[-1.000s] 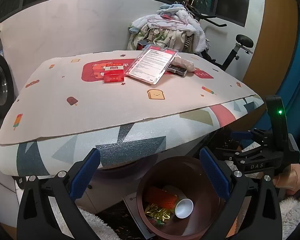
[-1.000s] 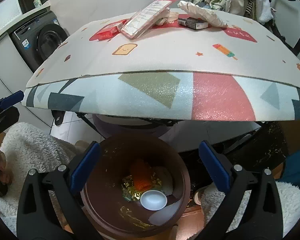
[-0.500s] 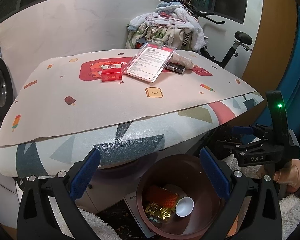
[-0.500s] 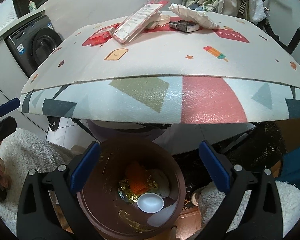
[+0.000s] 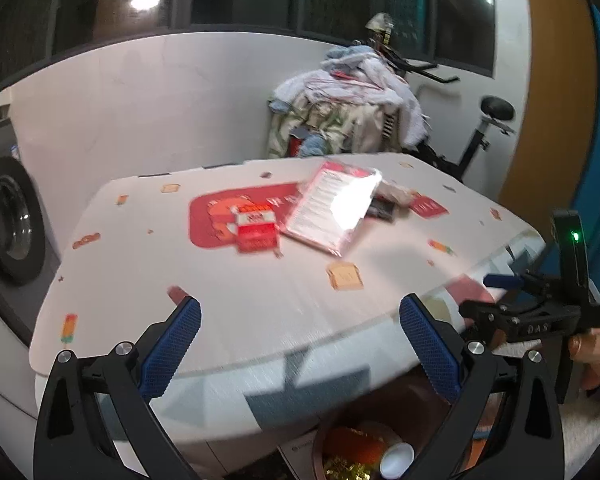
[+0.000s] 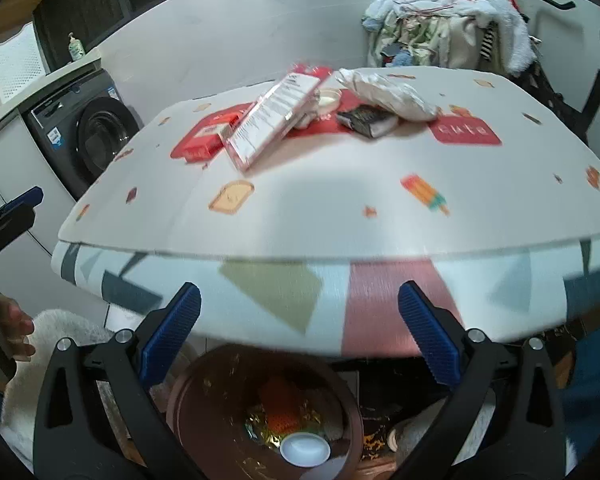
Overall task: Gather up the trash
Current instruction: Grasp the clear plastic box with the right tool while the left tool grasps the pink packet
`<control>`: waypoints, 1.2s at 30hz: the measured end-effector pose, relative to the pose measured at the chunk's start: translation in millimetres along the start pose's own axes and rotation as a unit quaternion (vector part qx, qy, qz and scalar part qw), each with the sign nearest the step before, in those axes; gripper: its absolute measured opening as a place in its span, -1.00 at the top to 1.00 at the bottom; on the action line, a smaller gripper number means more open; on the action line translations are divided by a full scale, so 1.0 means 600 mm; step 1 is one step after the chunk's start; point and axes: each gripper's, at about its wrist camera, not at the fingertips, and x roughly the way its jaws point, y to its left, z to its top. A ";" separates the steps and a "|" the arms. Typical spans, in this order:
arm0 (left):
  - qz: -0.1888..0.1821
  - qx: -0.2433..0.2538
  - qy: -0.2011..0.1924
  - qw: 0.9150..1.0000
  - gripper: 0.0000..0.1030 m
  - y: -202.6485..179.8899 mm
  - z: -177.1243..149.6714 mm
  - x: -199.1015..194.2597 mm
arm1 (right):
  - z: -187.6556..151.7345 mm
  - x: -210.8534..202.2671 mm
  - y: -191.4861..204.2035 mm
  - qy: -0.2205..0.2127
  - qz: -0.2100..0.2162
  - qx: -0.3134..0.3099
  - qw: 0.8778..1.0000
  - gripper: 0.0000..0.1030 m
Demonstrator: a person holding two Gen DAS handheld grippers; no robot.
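Worktop (image 6: 340, 208): smooth printed mat, rounded edge. At its 12 o'clock lie a glossy flat packet (image 6: 272, 120), a red carton (image 5: 256, 228) and a crumpled white bag (image 6: 388, 96). Round brown bin (image 6: 188, 396) below holds foil and a white cup. Washing machine (image 6: 96, 140) at 9 o'clock. Left claw (image 5: 300, 344) and right claw (image 6: 300, 340) both wide, empty.

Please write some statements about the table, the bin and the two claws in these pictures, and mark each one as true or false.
1. Both the left claw and the right claw are open and hold nothing. True.
2. The brown bin stands on the table. False: it is on the floor, below the table edge.
3. A white cup lies in the bin. True.
4. The red box lies in the bin. False: it lies on the table, beside the clear plastic package.
5. The table is bare. False: several items remain on it.
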 end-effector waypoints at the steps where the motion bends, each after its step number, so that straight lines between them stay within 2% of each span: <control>1: -0.011 -0.011 0.002 1.000 -0.89 0.011 0.010 0.008 | 0.009 0.005 0.001 0.002 0.003 -0.001 1.000 -0.89; 3: -0.013 -0.024 0.007 1.000 -0.89 0.029 0.024 0.024 | 0.040 0.023 0.006 0.008 0.025 -0.002 1.000 -0.89; 4: -0.010 -0.031 0.009 0.999 -0.89 0.040 0.032 0.036 | 0.055 0.031 0.009 0.007 0.025 -0.004 1.000 -0.89; 6: 0.005 -0.041 0.015 0.999 -0.89 0.054 0.040 0.051 | 0.093 0.055 0.017 0.001 0.001 -0.003 1.000 -0.89; 7: 0.016 -0.052 0.020 0.998 -0.89 0.066 0.044 0.062 | 0.105 0.066 0.017 0.002 0.008 0.003 1.000 -0.89; 9: 0.014 -0.064 0.024 0.998 -0.89 0.079 0.047 0.074 | 0.138 0.094 0.008 -0.006 0.032 0.035 0.999 -0.89; 13: 0.022 -0.075 0.027 0.997 -0.89 0.103 0.042 0.095 | 0.201 0.156 -0.014 -0.014 0.037 0.082 0.996 -0.89; 15: 0.025 -0.074 0.032 0.996 -0.89 0.112 0.038 0.106 | 0.220 0.185 -0.020 -0.007 0.035 0.089 0.995 -0.89; 21: 0.015 -0.085 0.046 0.995 -0.89 0.134 0.030 0.135 | 0.253 0.248 -0.024 0.009 0.070 0.114 0.991 -0.89; 22: 0.014 -0.087 0.049 0.995 -0.89 0.135 0.029 0.140 | 0.255 0.252 -0.028 0.009 0.074 0.120 0.990 -0.83; 23: 0.014 -0.088 0.052 0.995 -0.89 0.136 0.028 0.144 | 0.256 0.254 -0.030 0.008 0.079 0.122 0.989 -0.60; 24: 0.013 -0.090 0.055 0.994 -0.89 0.137 0.027 0.150 | 0.257 0.258 -0.031 0.009 0.088 0.123 0.988 -0.50; 26: 0.012 -0.092 0.060 0.994 -0.89 0.137 0.027 0.160 | 0.258 0.260 -0.030 0.015 0.096 0.118 0.988 -0.02; 28: 0.009 -0.092 0.064 0.994 -0.89 0.135 0.029 0.169 | 0.254 0.253 -0.028 0.017 0.101 0.114 0.988 0.31; 29: 0.007 -0.091 0.065 0.994 -0.89 0.132 0.031 0.173 | 0.252 0.245 -0.029 0.013 0.107 0.115 0.987 0.42; 34: -0.001 -0.074 0.069 0.995 -0.89 0.114 0.040 0.186 | 0.251 0.167 -0.040 -0.049 0.137 0.125 0.981 0.60; 36: -0.003 -0.071 0.070 0.995 -0.89 0.109 0.046 0.193 | 0.255 0.123 -0.039 -0.081 0.116 0.102 0.985 0.60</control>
